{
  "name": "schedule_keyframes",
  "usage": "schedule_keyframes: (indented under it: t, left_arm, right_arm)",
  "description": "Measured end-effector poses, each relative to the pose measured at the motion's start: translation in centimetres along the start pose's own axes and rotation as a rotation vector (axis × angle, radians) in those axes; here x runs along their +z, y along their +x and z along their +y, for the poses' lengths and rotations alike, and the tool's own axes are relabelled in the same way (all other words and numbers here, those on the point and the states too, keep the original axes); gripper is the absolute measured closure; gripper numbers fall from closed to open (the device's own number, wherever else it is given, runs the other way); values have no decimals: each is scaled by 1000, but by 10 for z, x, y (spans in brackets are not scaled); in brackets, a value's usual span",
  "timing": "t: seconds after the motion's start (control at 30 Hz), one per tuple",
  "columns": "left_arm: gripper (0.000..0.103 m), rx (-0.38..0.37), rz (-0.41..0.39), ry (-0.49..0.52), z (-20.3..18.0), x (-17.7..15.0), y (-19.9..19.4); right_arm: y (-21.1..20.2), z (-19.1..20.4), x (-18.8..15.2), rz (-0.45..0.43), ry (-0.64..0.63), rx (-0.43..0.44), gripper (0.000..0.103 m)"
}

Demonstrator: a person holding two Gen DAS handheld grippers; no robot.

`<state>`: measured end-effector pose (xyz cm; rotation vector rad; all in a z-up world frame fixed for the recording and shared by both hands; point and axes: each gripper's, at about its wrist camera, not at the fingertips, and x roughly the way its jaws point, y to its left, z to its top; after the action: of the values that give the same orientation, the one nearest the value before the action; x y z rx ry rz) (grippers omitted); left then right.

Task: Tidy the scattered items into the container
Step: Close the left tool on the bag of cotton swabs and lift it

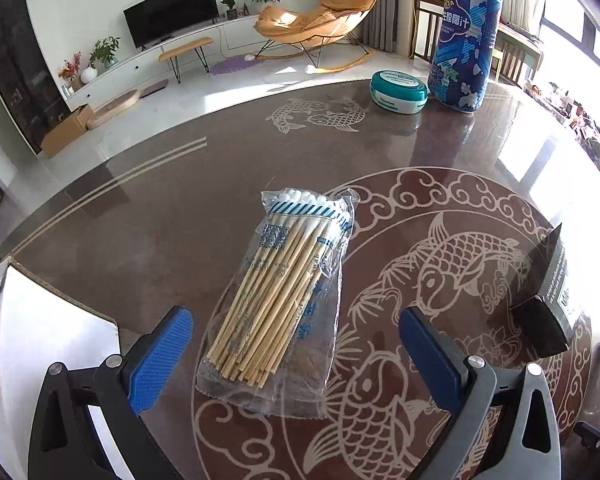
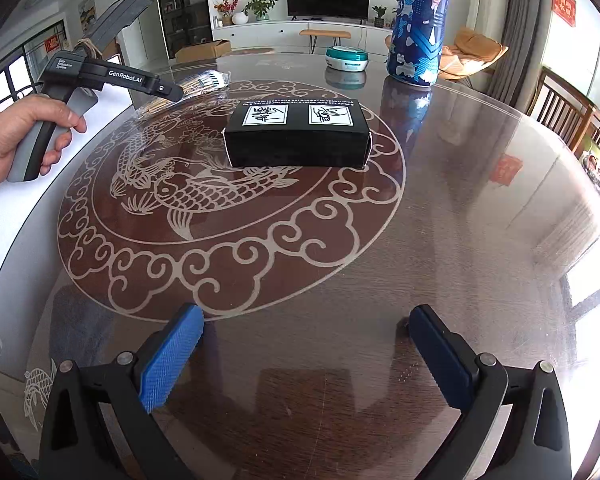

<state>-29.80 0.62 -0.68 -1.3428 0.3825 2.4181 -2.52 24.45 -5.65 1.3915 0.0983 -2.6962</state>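
Note:
A clear bag of cotton swabs [image 1: 284, 292] lies on the brown table, partly between the fingers of my open left gripper [image 1: 296, 332], which hovers just above it. The bag also shows in the right wrist view [image 2: 196, 88] under the left gripper's body [image 2: 112, 76]. A black box [image 2: 298, 136] lies at the table's middle; its corner shows in the left wrist view [image 1: 548, 292]. A white cardboard container [image 1: 40, 320] stands at the left. My right gripper [image 2: 306, 340] is open and empty over bare table, well short of the black box.
A teal round tub [image 1: 398, 92] and a tall blue patterned pack [image 1: 466, 36] stand at the table's far side. They also show in the right wrist view, the tub [image 2: 346, 58] and the pack [image 2: 418, 24]. Wooden chairs [image 2: 572, 112] stand at the right.

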Motion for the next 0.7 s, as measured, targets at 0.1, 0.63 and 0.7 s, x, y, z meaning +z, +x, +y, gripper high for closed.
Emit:
schedule_keyframes:
  t: [0.1,0.63,0.7]
  left_arm:
    - [0,16,36,9,0,11,25]
    - [23,19,-25,-133,-6,22,40]
    - [42,20,-34,-130,-8,22,35]
  right_arm:
    - [0,1,0,-3,-5,-7,0]
    - [-4,5,1,-24,-26,-64,0]
    - [-5,6,1,-25,-27,-66,0]
